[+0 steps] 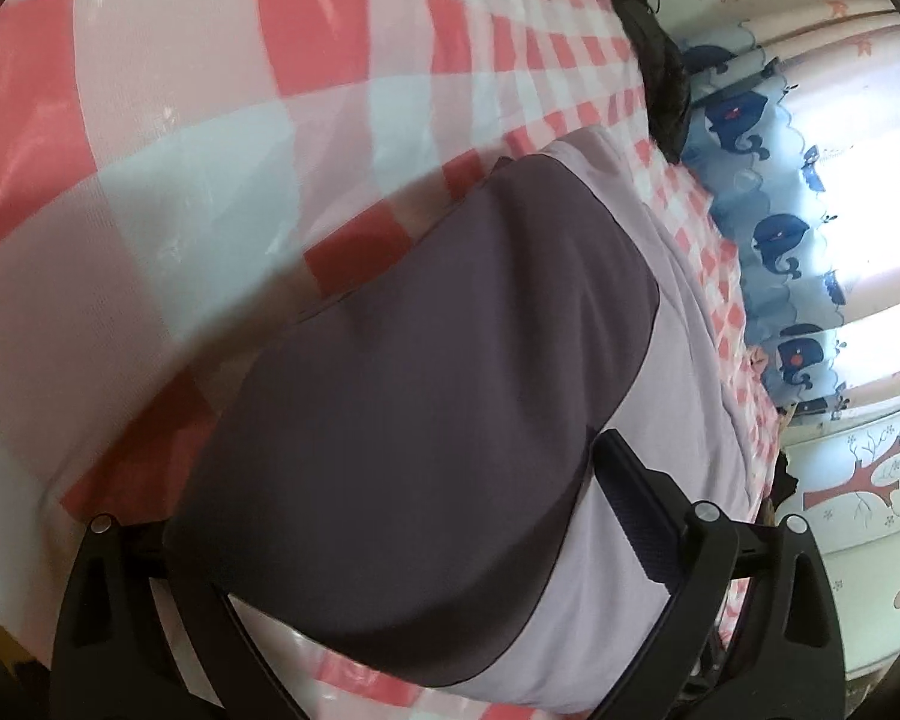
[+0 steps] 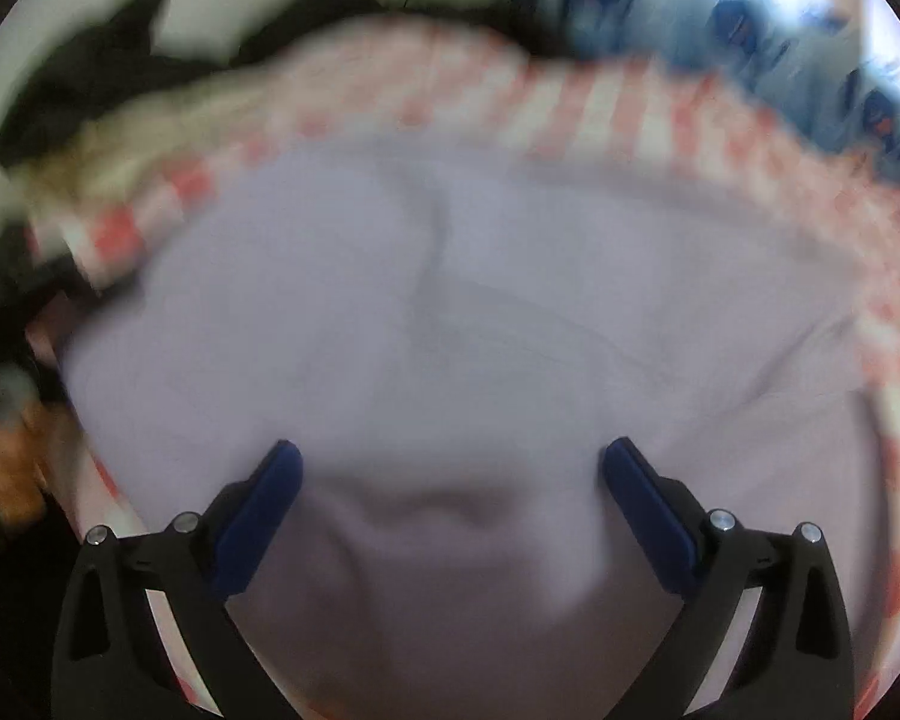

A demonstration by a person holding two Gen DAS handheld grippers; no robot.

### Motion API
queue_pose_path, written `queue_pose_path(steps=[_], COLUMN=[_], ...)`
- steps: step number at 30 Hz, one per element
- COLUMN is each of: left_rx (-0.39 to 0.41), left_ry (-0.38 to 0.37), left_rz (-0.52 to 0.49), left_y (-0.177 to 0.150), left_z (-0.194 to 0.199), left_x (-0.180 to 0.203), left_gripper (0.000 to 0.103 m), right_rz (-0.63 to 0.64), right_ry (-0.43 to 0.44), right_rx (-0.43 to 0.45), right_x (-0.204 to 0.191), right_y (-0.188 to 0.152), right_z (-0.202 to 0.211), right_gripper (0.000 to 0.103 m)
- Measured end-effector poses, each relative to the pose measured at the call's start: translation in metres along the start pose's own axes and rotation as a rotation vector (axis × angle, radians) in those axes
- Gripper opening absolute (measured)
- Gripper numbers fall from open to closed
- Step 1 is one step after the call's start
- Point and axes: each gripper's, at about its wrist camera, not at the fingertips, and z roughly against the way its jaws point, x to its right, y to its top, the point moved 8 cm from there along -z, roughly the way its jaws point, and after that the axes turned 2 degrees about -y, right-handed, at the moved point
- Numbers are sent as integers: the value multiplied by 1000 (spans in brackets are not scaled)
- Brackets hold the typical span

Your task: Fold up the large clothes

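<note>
Garment (lilac) lies on checked sheet; right claw spread, left claw unclear.

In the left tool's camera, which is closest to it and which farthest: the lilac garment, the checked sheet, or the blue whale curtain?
From the left tool, nearest first:
1. Lilac garment: draped right over the tool, hiding one finger.
2. Checked sheet: spread beneath and beyond the garment, to the left and above.
3. Whale curtain: past the bed's far edge, at the right.
</note>
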Motion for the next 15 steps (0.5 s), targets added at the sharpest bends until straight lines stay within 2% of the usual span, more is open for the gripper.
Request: queue_pose_path(steps=[2,3,5,8,11,13,15], left_rx=[24,26,29,35,39,27,16], left_ry=[5,14,25,15,14,13,1], left_rz=[-51,-80,-97,-83,-90,-55,-12], left_y=[-1,-1,-1,-1,-1,0,1], left_z=[6,7,7,11,13,9,4], left_x=[11,15,17,19,21,14,6], left_gripper=[92,92,90,89,89,89,92], right_rz=[28,13,-8,17,38,24,-1], right_ry=[-21,-17,14,-2,-8,3,40], right_rx=[-2,7,81,13,30,25,79], right_x=[-2,-3,-3,-4,-7,-6,-6], right_y=[-2,2,12,0,-5,-4,0], right_z=[-6,4,21,-1,-4,3,20], right_gripper=[98,97,97,98,98,98,97])
